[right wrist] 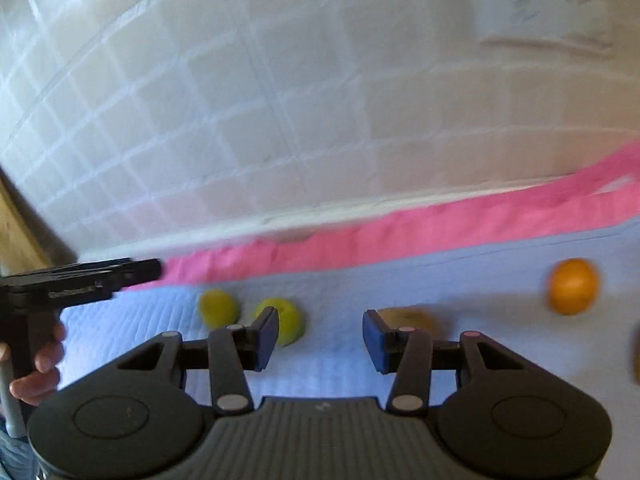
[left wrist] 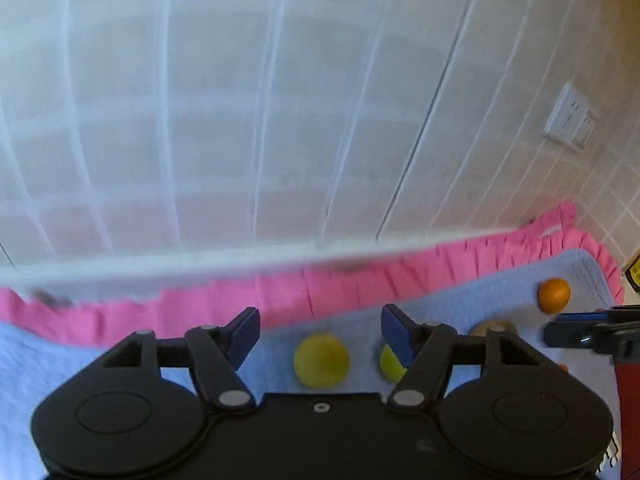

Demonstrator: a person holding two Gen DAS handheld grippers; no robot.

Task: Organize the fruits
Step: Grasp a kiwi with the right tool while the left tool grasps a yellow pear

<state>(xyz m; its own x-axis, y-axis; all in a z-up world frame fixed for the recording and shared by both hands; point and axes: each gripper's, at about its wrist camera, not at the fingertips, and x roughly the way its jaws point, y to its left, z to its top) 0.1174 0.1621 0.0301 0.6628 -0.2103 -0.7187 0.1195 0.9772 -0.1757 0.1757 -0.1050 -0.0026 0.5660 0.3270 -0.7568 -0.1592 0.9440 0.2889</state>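
Two yellow-green fruits lie side by side on a pale blue quilted cloth. They also show in the right wrist view. A brownish fruit lies to their right, and an orange lies farther right. My left gripper is open and empty, held above the yellow-green fruits. My right gripper is open and empty, between the right yellow-green fruit and the brownish one.
A pink ruffled border runs along the cloth's far side below a white tiled wall with a socket. The right gripper enters the left wrist view at the right edge; the hand-held left gripper shows at left.
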